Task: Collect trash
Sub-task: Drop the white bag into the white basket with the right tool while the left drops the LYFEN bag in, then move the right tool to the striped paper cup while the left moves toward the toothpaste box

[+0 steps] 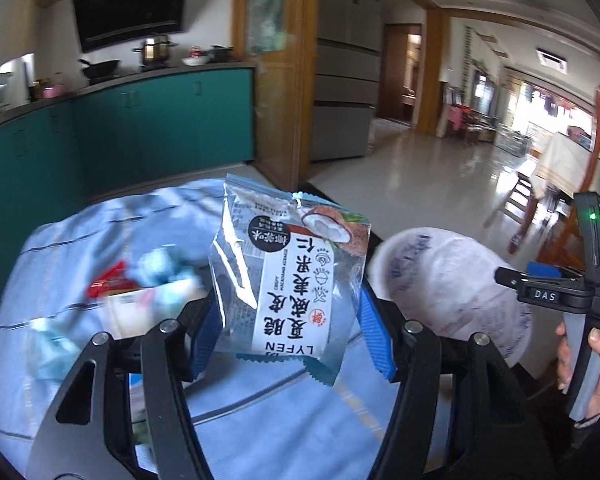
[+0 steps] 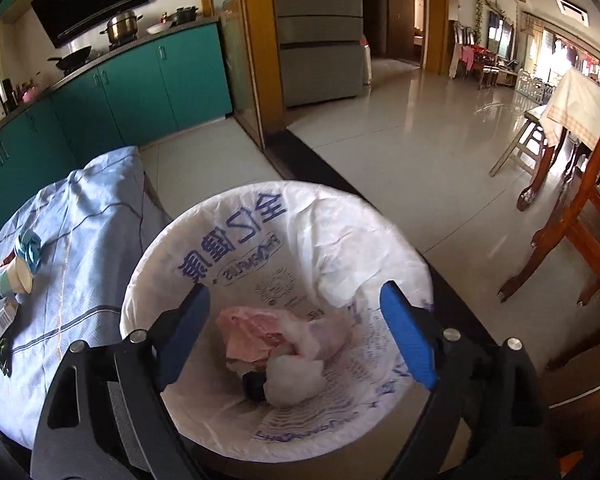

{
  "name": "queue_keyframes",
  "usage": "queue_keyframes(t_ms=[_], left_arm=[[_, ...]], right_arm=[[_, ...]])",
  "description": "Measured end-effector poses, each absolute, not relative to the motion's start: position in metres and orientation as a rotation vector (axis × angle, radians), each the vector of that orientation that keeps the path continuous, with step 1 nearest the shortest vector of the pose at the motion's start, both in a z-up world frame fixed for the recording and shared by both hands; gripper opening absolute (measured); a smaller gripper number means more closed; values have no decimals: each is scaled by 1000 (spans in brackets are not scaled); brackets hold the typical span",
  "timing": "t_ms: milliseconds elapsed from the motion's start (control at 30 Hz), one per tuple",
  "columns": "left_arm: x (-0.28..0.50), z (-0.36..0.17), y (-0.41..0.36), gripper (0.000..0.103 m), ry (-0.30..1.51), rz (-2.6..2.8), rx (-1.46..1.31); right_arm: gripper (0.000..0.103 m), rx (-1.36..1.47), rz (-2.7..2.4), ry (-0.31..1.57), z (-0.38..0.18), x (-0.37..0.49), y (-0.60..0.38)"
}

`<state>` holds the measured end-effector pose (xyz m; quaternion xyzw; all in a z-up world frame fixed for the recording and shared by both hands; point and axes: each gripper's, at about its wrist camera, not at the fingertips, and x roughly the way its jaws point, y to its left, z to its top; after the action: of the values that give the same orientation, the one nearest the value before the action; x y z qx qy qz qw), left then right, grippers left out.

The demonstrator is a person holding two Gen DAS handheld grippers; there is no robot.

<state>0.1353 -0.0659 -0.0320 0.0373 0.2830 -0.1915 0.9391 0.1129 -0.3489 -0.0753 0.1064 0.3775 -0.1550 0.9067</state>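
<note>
My left gripper (image 1: pixel 292 344) is shut on a clear snack packet (image 1: pixel 296 280) with a coconut picture, held upright above the blue-clothed table (image 1: pixel 68 248). Blurred wrappers (image 1: pixel 140 280) lie on the cloth behind it. To the right stands the trash bin (image 1: pixel 440 280) with its printed white liner. My right gripper (image 2: pixel 296 332) hangs open over the bin's mouth (image 2: pixel 340 204), with nothing between its blue pads (image 2: pixel 410 340). Below it, inside the bin, lie a pink-and-white plastic bag (image 2: pixel 260 332), a white wad (image 2: pixel 294 380) and a small dark item. A paper cup (image 2: pixel 20 276) and cartons lie on the cloth.
A person's hand (image 1: pixel 596 356) holds the right gripper's handle at the right edge. Wooden chairs (image 2: pixel 572 220) and a covered dining table stand right of the bin. Teal kitchen cabinets (image 2: pixel 140 80) and a fridge (image 2: pixel 320 40) are behind, across a tiled floor.
</note>
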Motion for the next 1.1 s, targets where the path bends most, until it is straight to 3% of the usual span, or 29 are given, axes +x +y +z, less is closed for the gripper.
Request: queue_keyframes(t_ms=[233, 333, 367, 467, 767, 867, 933, 967, 1100], left_arm=[[146, -52, -162, 65, 656, -668, 86], [143, -58, -191, 81, 663, -808, 53], [143, -59, -198, 93, 666, -846, 49], [137, -59, -205, 95, 650, -851, 107], [153, -18, -109, 98, 516, -431, 428], [157, -1, -52, 100, 435, -245, 369], [157, 2, -16, 100, 392, -134, 288], [157, 0, 9, 100, 376, -56, 218], [163, -8, 58, 100, 455, 37, 75]], right_arm=[[86, 272, -403, 740, -57, 79, -393], [86, 294, -422, 734, -55, 72, -403], [86, 295, -424, 734, -55, 72, -403], [87, 293, -412, 737, -56, 74, -399], [89, 255, -230, 752, -67, 119, -333], [89, 195, -149, 624, -46, 120, -289], [100, 165, -98, 530, -32, 116, -261], [100, 159, -53, 472, -26, 114, -242], [100, 164, 162, 420, -28, 120, -188]])
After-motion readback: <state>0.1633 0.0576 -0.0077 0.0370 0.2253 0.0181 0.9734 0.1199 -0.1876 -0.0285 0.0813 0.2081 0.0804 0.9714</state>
